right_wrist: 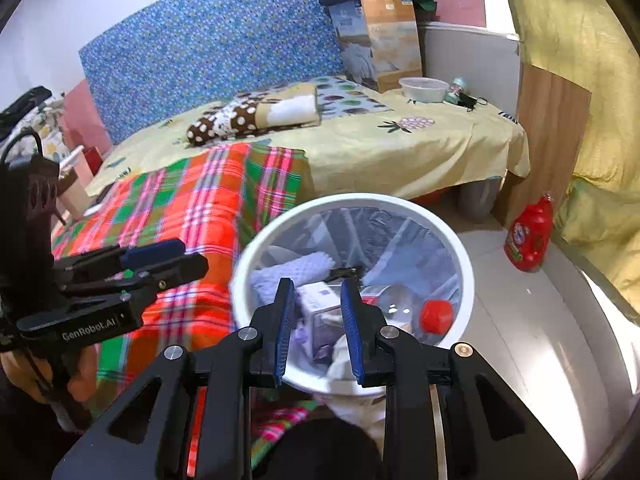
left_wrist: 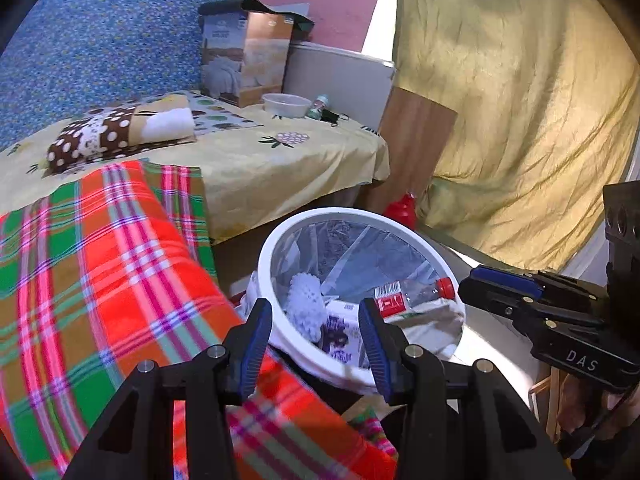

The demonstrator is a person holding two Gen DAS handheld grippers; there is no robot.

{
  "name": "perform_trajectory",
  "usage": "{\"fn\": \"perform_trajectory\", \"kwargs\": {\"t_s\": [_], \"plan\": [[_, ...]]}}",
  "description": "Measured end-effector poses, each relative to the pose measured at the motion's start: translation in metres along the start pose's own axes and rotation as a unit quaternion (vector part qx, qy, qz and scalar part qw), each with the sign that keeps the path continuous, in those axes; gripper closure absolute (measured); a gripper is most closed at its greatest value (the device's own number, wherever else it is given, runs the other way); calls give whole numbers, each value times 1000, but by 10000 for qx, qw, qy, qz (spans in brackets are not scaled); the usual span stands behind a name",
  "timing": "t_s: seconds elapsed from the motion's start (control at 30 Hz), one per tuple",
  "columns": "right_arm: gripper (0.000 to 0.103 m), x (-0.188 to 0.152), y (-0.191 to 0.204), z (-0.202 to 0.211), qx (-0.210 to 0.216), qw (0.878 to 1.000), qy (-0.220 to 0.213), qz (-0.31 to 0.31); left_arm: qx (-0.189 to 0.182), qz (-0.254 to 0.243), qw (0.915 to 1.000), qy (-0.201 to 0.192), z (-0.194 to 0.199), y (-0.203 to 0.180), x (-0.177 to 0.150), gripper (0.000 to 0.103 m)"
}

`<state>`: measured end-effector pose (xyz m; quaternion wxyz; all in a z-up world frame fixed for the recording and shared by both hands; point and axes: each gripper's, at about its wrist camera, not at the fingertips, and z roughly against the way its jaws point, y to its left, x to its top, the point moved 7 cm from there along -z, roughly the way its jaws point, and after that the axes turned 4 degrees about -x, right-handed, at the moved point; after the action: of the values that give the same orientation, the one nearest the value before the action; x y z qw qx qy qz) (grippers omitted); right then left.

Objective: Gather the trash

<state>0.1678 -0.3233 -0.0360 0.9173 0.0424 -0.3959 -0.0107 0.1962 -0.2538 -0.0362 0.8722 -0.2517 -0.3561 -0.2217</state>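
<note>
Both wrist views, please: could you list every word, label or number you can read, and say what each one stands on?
"DAS": on the right gripper body, left wrist view.
"GenRobot.AI": on the left gripper body, right wrist view.
Barcode and red label on the plastic bottle in the trash bin: too small.
Printing on the cardboard box and the red jug label: blurred.

"DAS" on right hand-held gripper (left_wrist: 500,284), "GenRobot.AI" left hand-held gripper (right_wrist: 168,258)

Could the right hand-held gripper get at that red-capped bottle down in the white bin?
Probably yes. The right hand-held gripper hangs open right above the white bin, which has no lid, and the red-capped bottle lies on top of the other trash, uncovered.
</note>
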Motion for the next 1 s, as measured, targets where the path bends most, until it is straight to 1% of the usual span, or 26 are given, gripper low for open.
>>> {"fn": "perform_trajectory", "kwargs": {"t_s": [0.07, 0.1, 0.23, 0.3, 0.43, 0.57, 0.73, 0.9, 1.0], "plan": [[62, -3, 6, 4, 37, 10000, -55, 18, 73, 25, 10000, -60, 12, -1, -6, 58], [59, -4, 9, 6, 55, 10000, -67, 32, 118, 48, 9999, -86, 17, 0, -9, 58], [59, -11, 22, 17, 138, 9997, -152, 92, 262, 156, 9993, -226, 41, -1, -19, 58], [59, -14, 27, 21, 143, 9997, -192, 110, 407, 181, 9986, -291, 53, 0, -24, 58], [59, -20, 39, 30, 232, 9992, -291, 143, 579, 229, 9973, -394, 74, 1, -33, 58], [59, -27, 48, 38, 180, 9988, -402, 215, 822, 326, 9948, -505, 96, 5, -45, 58], [59, -37, 56, 43, 232, 9986, -385, 287, 1032, 515, 9916, -592, 118, 11, -63, 58], [59, -45, 60, 42, 274, 9989, -288, 261, 1143, 600, 9899, -580, 130, 12, -76, 58], [59, -46, 62, 45, 270, 9988, -303, 274, 1235, 702, 9879, -624, 137, 16, -81, 58]]}}
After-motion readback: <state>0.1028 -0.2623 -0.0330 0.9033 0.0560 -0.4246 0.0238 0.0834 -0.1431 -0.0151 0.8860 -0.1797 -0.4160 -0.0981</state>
